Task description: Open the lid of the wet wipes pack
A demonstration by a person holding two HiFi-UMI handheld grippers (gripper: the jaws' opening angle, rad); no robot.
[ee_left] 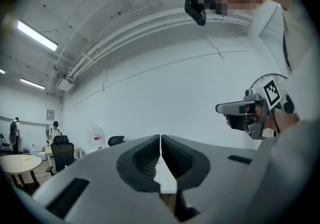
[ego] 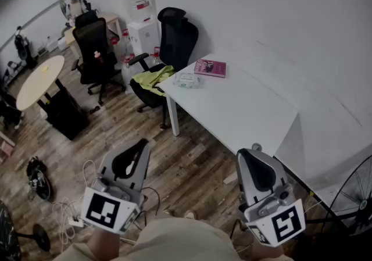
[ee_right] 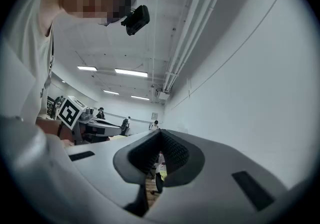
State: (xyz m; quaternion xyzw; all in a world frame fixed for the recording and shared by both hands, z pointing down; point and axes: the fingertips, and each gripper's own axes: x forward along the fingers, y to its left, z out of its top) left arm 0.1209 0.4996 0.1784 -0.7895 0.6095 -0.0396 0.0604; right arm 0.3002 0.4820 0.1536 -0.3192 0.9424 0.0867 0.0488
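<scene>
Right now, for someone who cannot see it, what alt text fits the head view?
The grey left gripper and right gripper are held low, shut and empty, well short of a pale wet wipes pack lying beside a pink book on the far end of a white table.

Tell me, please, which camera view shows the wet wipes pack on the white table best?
The head view: the wet wipes pack lies in plain sight on the white table, beside the pink book. The two gripper views show mostly walls and ceiling, with no pack that can be made out.
</scene>
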